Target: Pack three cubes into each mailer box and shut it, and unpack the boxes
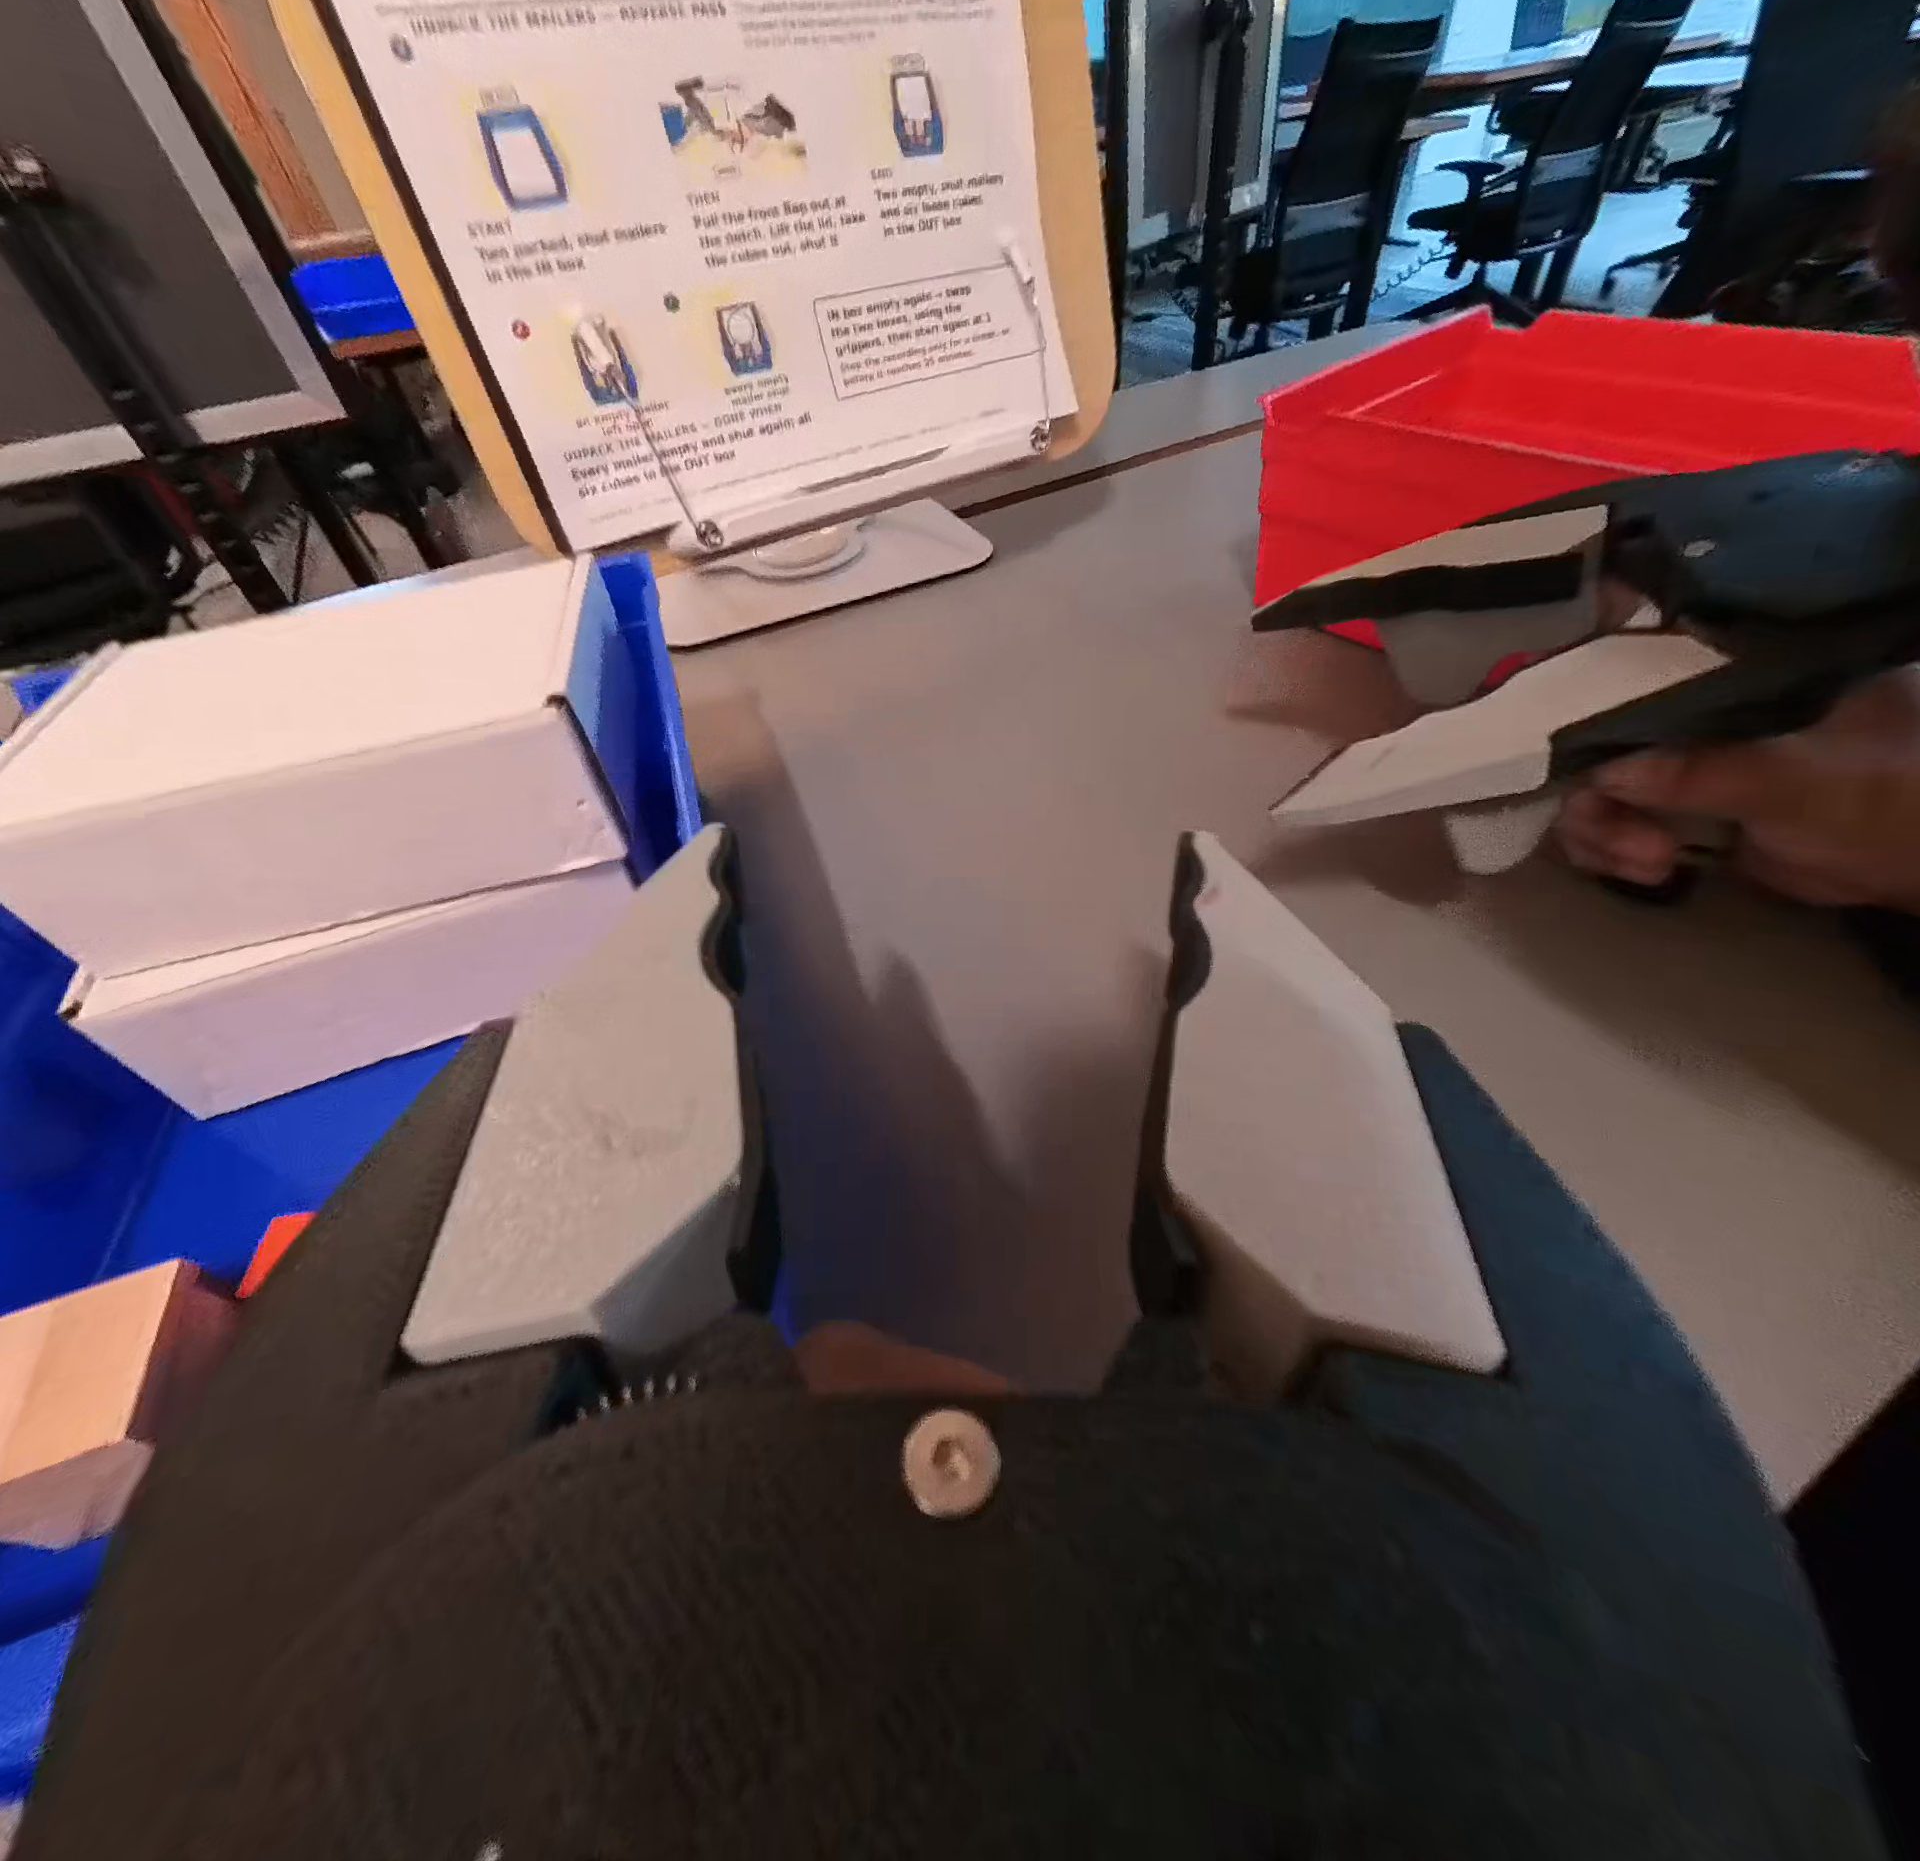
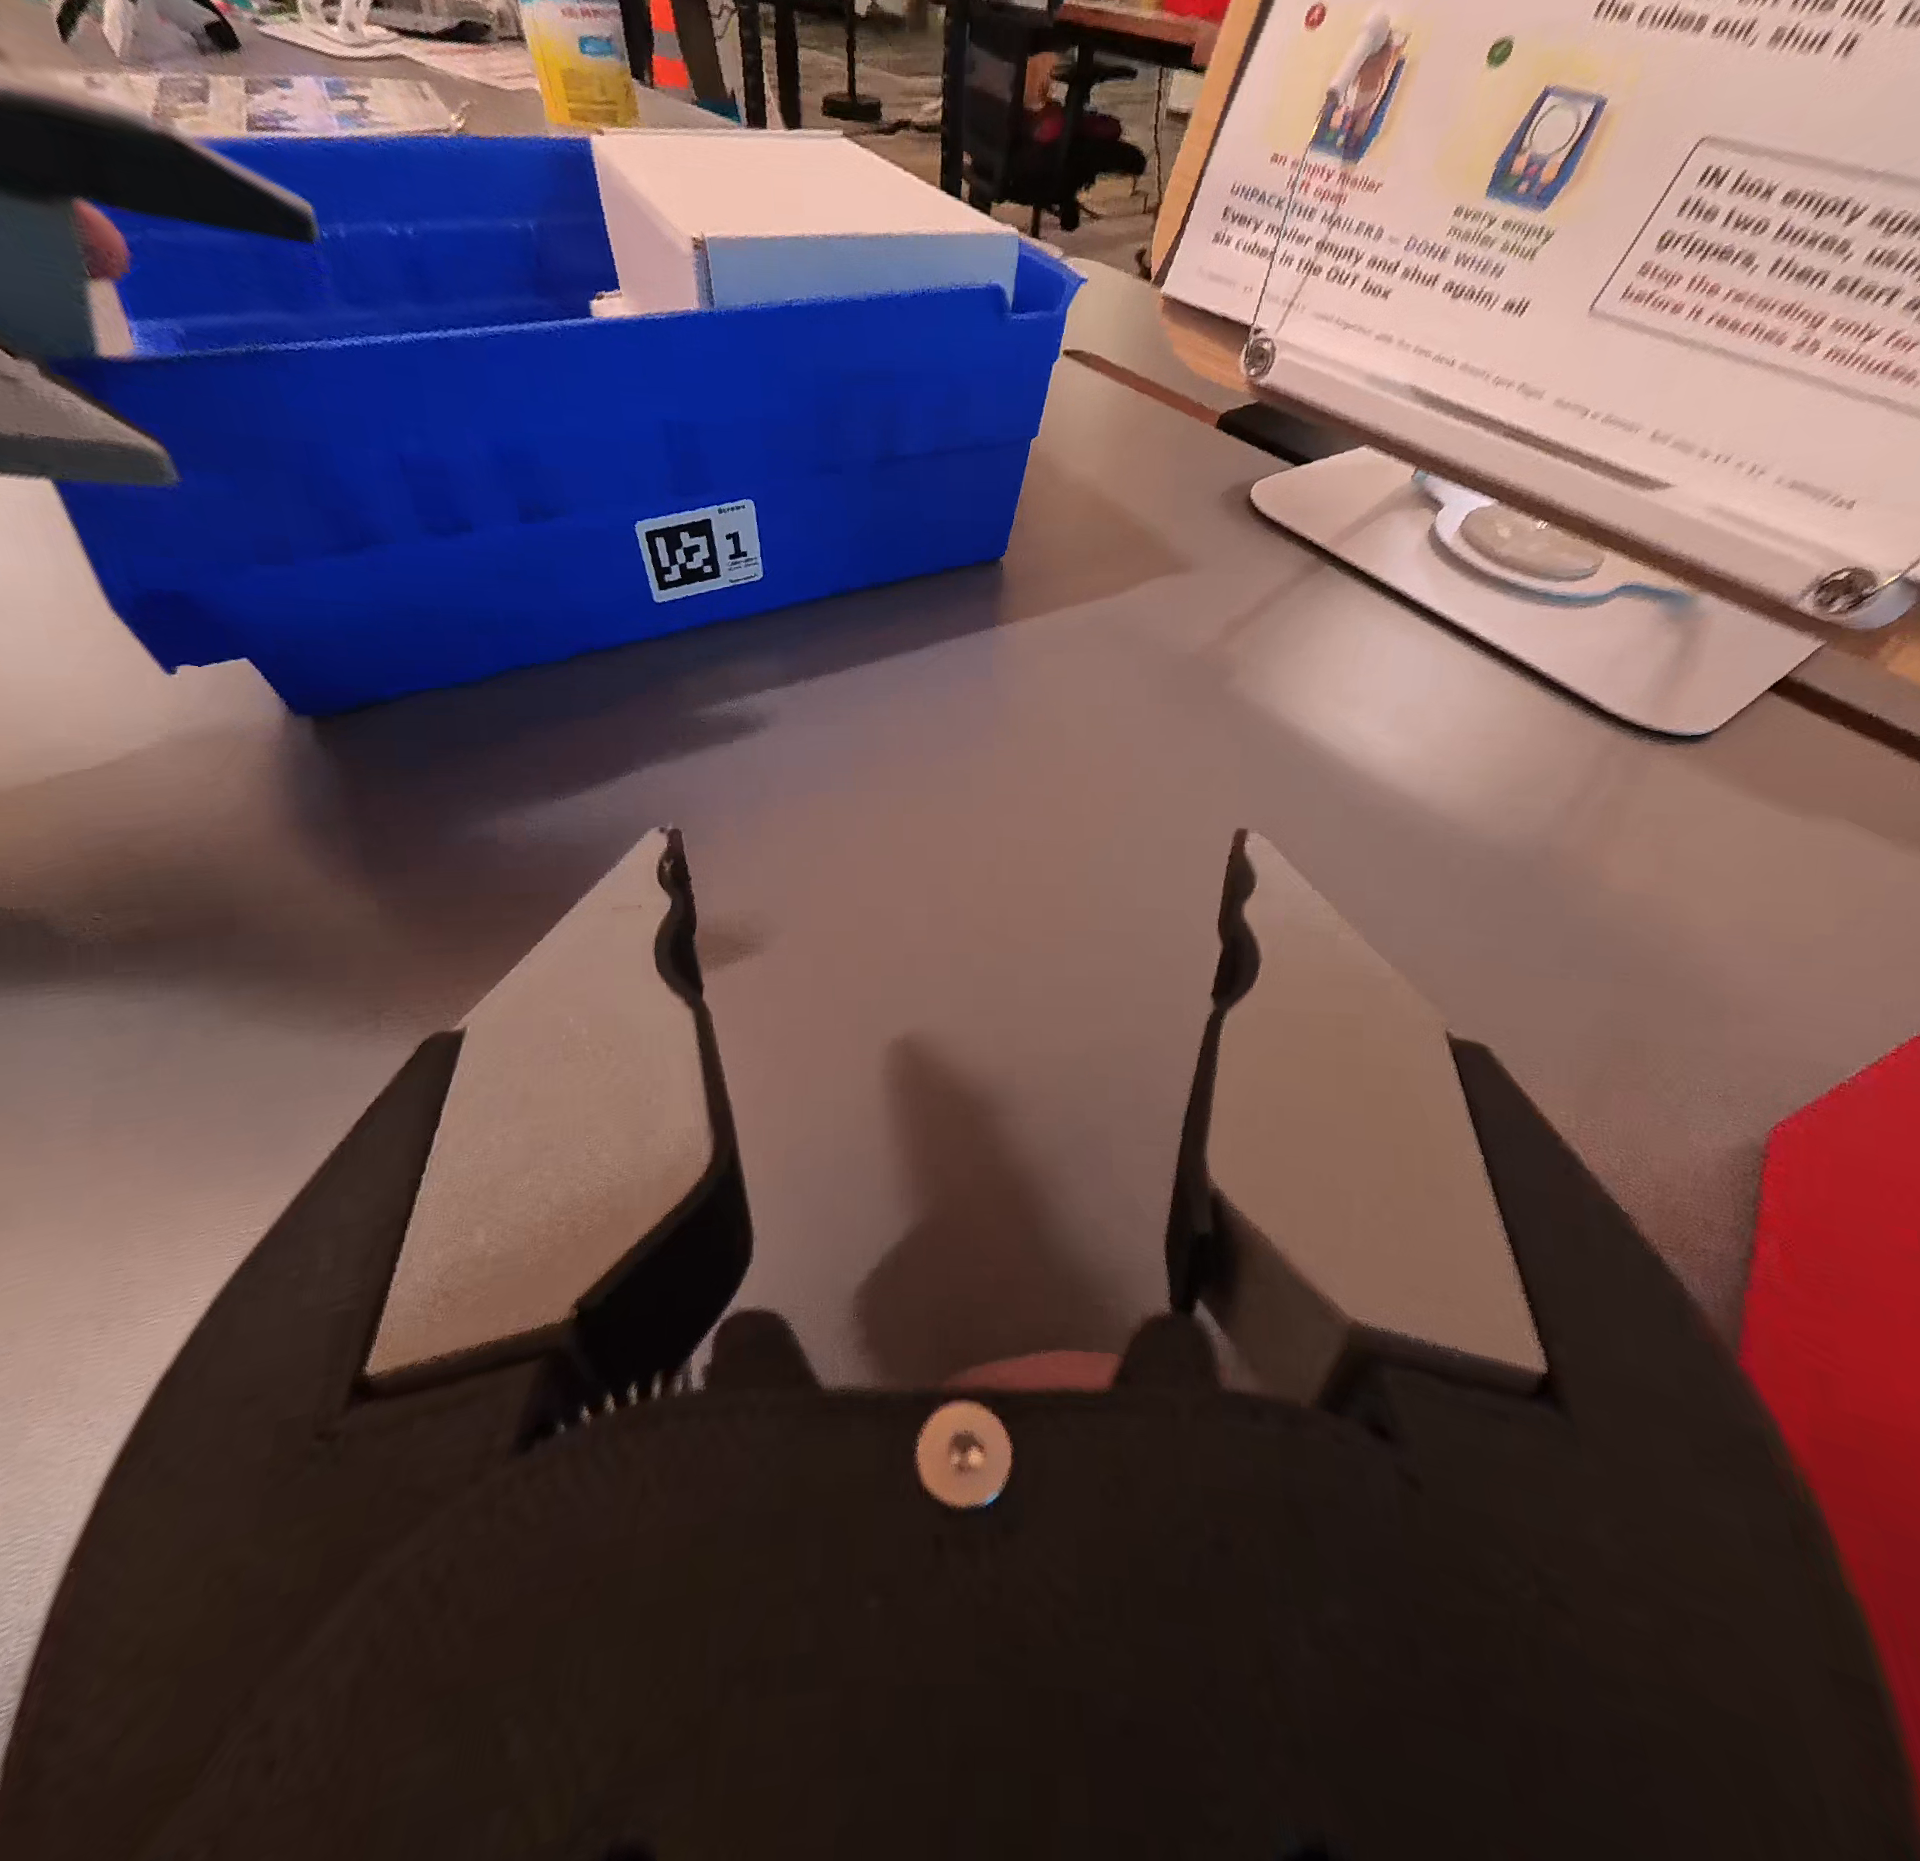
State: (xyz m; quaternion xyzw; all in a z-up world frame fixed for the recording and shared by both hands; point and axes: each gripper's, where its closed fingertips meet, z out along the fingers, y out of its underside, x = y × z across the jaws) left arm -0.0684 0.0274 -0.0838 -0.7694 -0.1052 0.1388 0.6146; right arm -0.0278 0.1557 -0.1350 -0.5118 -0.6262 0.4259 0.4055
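Observation:
Two shut white mailer boxes are stacked in the blue bin (image 1: 634,689): the upper one (image 1: 301,762) lies on the lower one (image 1: 343,1001). A wooden cube (image 1: 73,1364) and an orange piece (image 1: 272,1252) show at the bin's near left. My left gripper (image 1: 954,855) is open and empty over the grey table, just right of the bin. My right gripper (image 2: 954,847) is open and empty above the table; it also shows in the left wrist view (image 1: 1273,710). In the right wrist view the upper mailer box (image 2: 800,216) stands in the blue bin (image 2: 540,481).
A red bin (image 1: 1579,429) stands at the back right of the table; its edge shows in the right wrist view (image 2: 1839,1292). An instruction sheet on a stand (image 1: 727,232) stands at the back centre. Office chairs are behind the table. The wooden cube (image 1: 73,1364) is about 20 cm from my left fingertips and 30 cm from my right.

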